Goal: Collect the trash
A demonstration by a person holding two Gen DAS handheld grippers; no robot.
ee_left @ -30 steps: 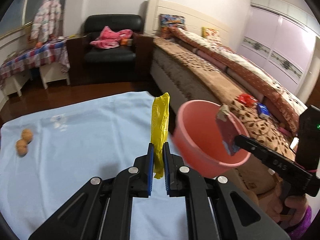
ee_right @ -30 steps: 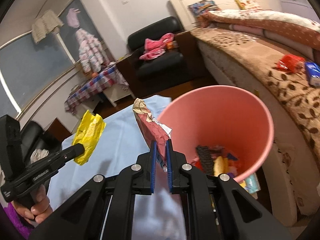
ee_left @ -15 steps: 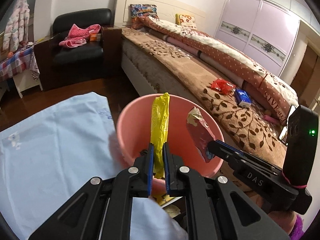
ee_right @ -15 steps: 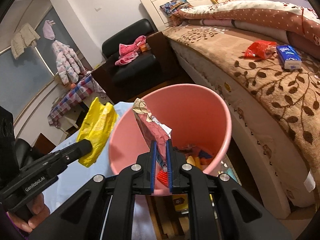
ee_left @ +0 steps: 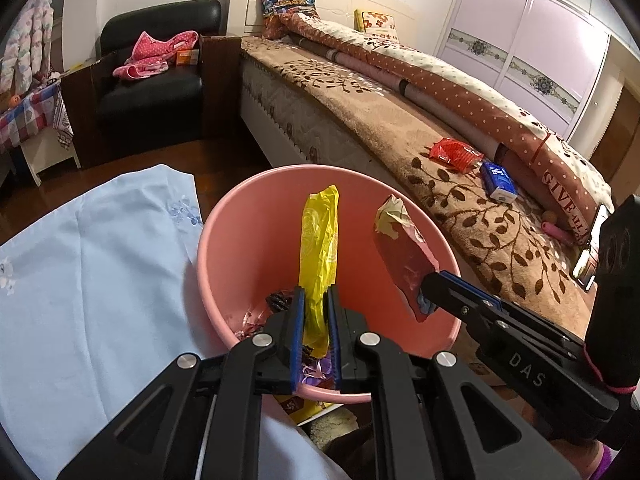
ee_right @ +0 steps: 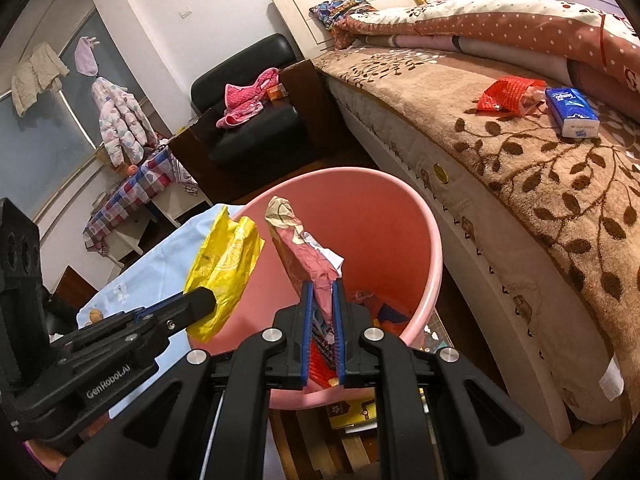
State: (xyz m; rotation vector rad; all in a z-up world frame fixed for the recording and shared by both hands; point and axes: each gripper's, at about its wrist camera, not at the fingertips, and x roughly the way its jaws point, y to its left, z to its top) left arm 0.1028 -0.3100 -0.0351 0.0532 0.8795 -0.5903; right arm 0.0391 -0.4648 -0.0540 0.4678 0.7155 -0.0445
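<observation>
A pink bin (ee_left: pixel 248 224) stands beside the table; it also shows in the right wrist view (ee_right: pixel 384 216), with several wrappers at its bottom. My left gripper (ee_left: pixel 316 300) is shut on a yellow wrapper (ee_left: pixel 319 240) and holds it upright over the bin's mouth; the yellow wrapper also shows in the right wrist view (ee_right: pixel 224 268). My right gripper (ee_right: pixel 322 292) is shut on a red-pink wrapper (ee_right: pixel 304 252) and holds it over the bin, to the right of the left gripper. That wrapper also shows in the left wrist view (ee_left: pixel 404 256).
A light blue tablecloth (ee_left: pixel 92 280) covers the table at the left. A bed (ee_left: pixel 440 152) with a red packet (ee_left: pixel 454 152) and a blue tissue pack (ee_left: pixel 498 180) lies to the right. A black armchair (ee_left: pixel 156 80) stands at the back.
Both grippers have moved from above the table to over the pink bin, each still holding its wrapper. The bin now sits right under the fingertips.
</observation>
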